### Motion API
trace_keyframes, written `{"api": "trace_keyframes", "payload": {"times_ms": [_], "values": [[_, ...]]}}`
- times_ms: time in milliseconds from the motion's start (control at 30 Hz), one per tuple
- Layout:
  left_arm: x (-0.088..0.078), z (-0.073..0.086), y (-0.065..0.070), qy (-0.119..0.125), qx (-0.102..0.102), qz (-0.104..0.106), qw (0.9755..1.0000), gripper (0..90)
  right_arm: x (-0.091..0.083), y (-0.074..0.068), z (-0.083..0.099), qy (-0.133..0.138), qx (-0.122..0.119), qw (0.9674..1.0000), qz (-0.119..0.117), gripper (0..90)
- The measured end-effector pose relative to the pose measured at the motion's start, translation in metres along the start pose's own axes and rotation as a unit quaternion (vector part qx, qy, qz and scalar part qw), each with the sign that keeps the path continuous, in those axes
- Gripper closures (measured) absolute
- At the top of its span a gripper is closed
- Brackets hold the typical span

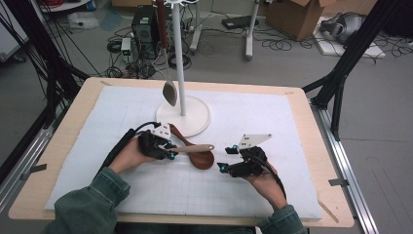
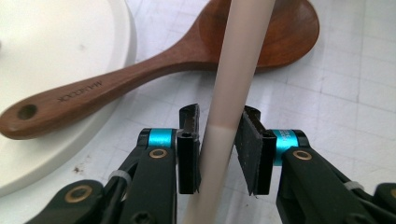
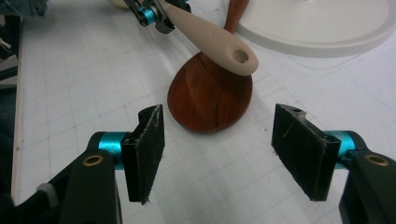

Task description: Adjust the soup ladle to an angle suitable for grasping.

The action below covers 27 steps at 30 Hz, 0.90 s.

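At table centre, just near of the white stand base [image 1: 195, 114], left gripper [image 1: 165, 148] has its jaws around a beige handle [image 1: 192, 148], pads about touching, so likely a grip to lift it. The beige handle runs right and crosses over the wooden spoon [image 1: 200, 158] lying flat on the white mat [image 1: 146, 190]. Right gripper [image 1: 229, 165] is empty, jaws wide, facing the spoon bowl, probably waiting. A metal spoon [image 1: 169, 91] hangs from the stand. No containers here.

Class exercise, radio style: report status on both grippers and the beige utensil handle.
Left gripper shut on beige handle. Right gripper open, nothing between its jaws. Wooden spoon lies under the handle's tip.
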<state>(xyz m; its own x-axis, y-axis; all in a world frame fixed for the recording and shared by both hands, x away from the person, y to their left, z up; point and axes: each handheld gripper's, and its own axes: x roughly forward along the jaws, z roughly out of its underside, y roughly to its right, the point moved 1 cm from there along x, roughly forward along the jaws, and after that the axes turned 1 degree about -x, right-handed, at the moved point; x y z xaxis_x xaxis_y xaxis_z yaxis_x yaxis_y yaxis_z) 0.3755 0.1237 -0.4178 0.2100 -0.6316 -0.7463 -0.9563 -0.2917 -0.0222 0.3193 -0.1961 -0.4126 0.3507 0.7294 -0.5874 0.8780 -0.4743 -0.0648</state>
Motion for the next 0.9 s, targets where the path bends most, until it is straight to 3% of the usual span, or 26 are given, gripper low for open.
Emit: {"api": "trace_keyframes", "payload": {"times_ms": [500,900], "values": [[-0.020,-0.005,-0.001,0.044,-0.010,-0.002,0.9990,74.7,0.010,-0.006,-0.016,0.018,0.014,0.9997,0.000,34.6],[-0.029,-0.007,-0.001,0.075,-0.020,0.011,0.9970,76.1,0.015,-0.013,-0.038,0.053,0.023,0.9982,-0.013,34.3]]}}
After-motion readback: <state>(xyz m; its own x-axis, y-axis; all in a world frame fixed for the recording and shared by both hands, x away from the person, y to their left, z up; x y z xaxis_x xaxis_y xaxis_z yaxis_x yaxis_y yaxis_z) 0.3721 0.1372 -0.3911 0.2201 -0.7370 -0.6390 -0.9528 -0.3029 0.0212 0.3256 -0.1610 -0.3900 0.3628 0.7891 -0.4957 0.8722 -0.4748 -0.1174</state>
